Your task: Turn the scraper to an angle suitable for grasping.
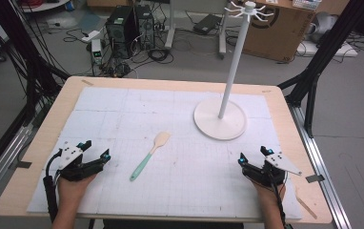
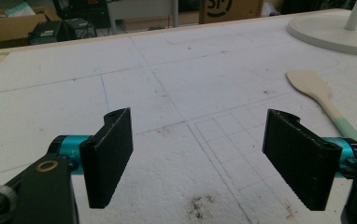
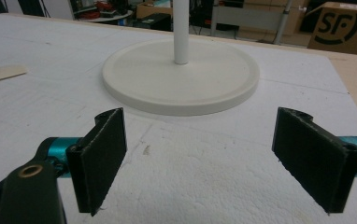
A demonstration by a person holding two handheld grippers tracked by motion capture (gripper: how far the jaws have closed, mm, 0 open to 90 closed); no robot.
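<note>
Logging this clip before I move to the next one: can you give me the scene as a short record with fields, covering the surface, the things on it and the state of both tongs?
surface: white gridded mat on a wooden table
spatula: wooden blade, mint-green handle, lying flat near the mat's middle, untouched
stand: white hook stand, upright on a round base, far right of the mat
left tongs: open, nothing between the jaws, at the near left, short of the spatula
right tongs: open, nothing between the jaws, at the near right, facing the base
contact: neither tongs touches any item
</note>
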